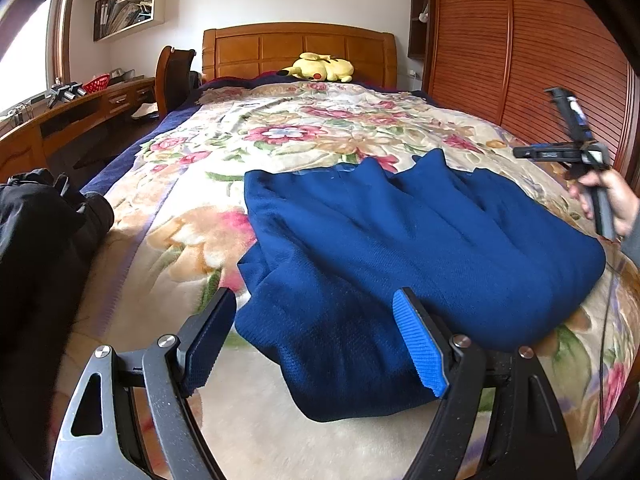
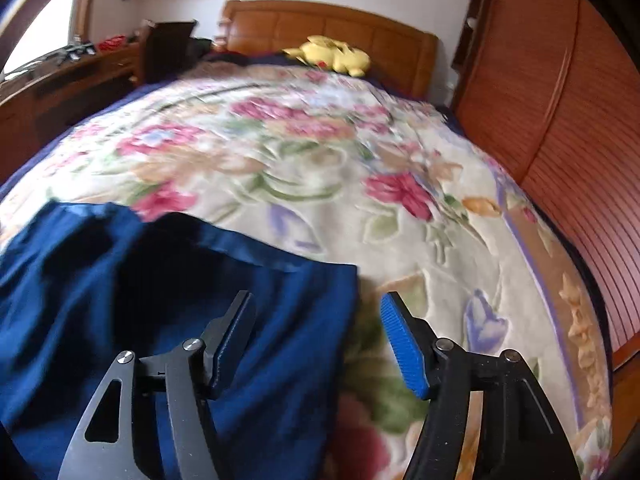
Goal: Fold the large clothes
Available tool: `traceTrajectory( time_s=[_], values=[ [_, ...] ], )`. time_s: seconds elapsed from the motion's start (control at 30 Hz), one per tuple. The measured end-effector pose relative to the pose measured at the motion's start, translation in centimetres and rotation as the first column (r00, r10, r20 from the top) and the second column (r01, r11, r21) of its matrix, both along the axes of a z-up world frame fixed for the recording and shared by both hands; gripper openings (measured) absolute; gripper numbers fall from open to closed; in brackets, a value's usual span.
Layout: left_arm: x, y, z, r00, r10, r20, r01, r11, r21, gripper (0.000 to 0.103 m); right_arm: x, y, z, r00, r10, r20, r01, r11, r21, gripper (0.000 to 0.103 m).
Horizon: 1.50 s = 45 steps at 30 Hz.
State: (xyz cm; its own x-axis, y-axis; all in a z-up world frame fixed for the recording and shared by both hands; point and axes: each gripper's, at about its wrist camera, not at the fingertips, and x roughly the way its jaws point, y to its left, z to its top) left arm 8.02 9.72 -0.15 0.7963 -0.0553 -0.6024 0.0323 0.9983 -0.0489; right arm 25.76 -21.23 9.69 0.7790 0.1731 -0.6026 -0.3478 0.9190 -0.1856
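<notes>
A large dark blue knit garment [image 1: 380, 248] lies folded over itself on the floral blanket [image 1: 280, 132] of the bed. My left gripper [image 1: 316, 320] is open above the garment's near left corner, holding nothing. My right gripper [image 2: 318, 328] is open and empty above the garment's right edge [image 2: 160, 300], one finger over the cloth and one over the blanket [image 2: 320, 168]. The right gripper also shows in the left wrist view [image 1: 576, 148], held in a hand at the far right, raised above the bed.
A yellow plush toy [image 1: 322, 67] lies by the wooden headboard [image 1: 296, 48]. A black garment [image 1: 44, 232] lies at the bed's left edge. A wooden desk [image 1: 72, 112] and chair stand on the left. A slatted wooden wardrobe [image 1: 520, 48] runs along the right.
</notes>
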Motion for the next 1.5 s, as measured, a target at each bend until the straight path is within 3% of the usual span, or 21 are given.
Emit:
traceTrajectory(
  time_s=[0.3,0.43,0.67,0.77,0.97,1.33,1.5],
  values=[
    [-0.4,0.1,0.1,1.000,-0.004,0.007,0.004,1.000,0.002,0.081,-11.0,3.0,-1.6,0.977,0.209,-0.033,-0.206,0.977,0.061,0.067],
    [-0.9,0.0,0.3,1.000,-0.007,0.014,0.006,1.000,0.013,0.081,-14.0,4.2,-3.6,0.969,0.242,-0.037,-0.237,0.964,0.119,0.067],
    [-1.6,-0.1,0.1,1.000,0.002,0.010,-0.002,1.000,0.023,0.081,-15.6,5.6,-5.3,0.960,0.277,-0.049,-0.265,0.948,0.177,0.067],
    [-1.9,0.2,-0.3,1.000,0.010,-0.006,-0.010,1.000,0.030,0.081,-15.8,5.9,-5.2,0.957,0.286,-0.043,-0.276,0.949,0.151,0.067],
    [-2.4,0.8,-1.5,0.998,0.020,-0.058,-0.019,1.000,0.016,0.081,-16.6,6.9,-8.5,0.948,0.296,-0.116,-0.292,0.955,0.049,0.067],
    [-3.5,0.6,-1.8,0.998,0.045,-0.052,-0.043,0.999,0.025,0.081,-17.9,6.5,-8.4,0.955,0.288,-0.070,-0.285,0.957,0.057,0.068],
    [-3.9,0.8,-2.0,0.997,0.049,-0.056,-0.048,0.999,0.021,0.081,-19.6,6.3,-7.3,0.949,0.315,-0.014,-0.311,0.943,0.116,0.068]
  ],
)
